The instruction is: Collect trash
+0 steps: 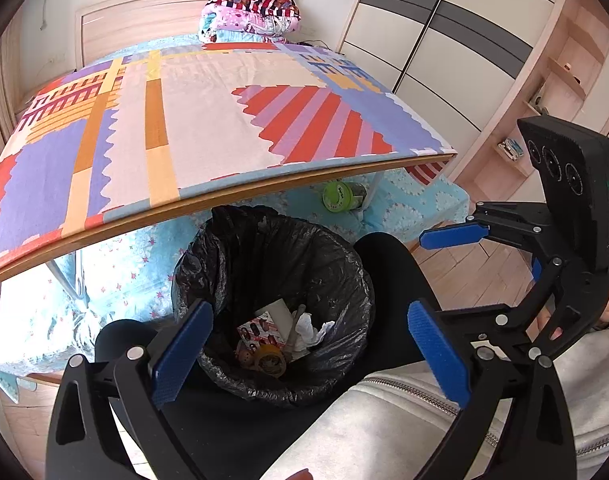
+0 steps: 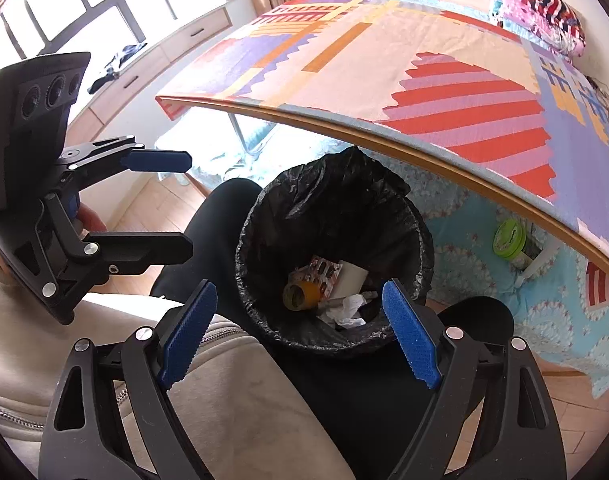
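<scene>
A bin lined with a black bag (image 1: pixel 272 256) (image 2: pixel 332 216) stands between the person's knees, under the table's near edge. Inside lie a red printed packet (image 1: pixel 260 330) (image 2: pixel 324 270), crumpled white tissue (image 1: pixel 312 330) (image 2: pixel 346 310), a tape roll (image 1: pixel 269 360) (image 2: pixel 302 294) and a white card. My left gripper (image 1: pixel 308 356) is open and empty above the bin; it also shows in the right wrist view (image 2: pixel 184 204). My right gripper (image 2: pixel 300 332) is open and empty above the bin's near rim; it also shows in the left wrist view (image 1: pixel 436 276).
A table with a colourful patterned cloth (image 1: pixel 208 120) (image 2: pixel 444 80) overhangs the bin. A green-lidded jar (image 1: pixel 338 197) (image 2: pixel 509 238) lies on the blue bed sheet beneath. Folded bedding (image 1: pixel 252 10) is at the back. Wardrobe (image 1: pixel 444 48) and shelves stand right; wooden floor around.
</scene>
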The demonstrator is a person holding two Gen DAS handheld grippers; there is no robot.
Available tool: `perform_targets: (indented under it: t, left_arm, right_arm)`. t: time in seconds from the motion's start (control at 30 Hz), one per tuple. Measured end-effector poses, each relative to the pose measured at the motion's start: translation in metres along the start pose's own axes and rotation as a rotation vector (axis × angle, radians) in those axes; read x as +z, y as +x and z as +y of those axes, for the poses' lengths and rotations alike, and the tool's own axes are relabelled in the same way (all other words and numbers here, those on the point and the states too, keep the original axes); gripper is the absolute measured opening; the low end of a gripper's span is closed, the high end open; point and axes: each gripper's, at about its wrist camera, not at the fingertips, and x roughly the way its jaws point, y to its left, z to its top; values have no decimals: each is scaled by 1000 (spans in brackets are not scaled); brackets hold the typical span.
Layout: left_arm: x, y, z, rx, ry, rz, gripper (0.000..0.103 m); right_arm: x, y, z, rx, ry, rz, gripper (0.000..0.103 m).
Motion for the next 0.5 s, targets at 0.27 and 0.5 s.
perform_targets:
  t: [0.27,0.5]
  left_arm:
    - [-1,1,-3,-3,8,6,95]
    - [-1,1,-2,-4,3,5,95]
  right_arm:
    - [0,-1,2,-6,-8,3,85]
    - [1,0,4,-8,-13,4,85]
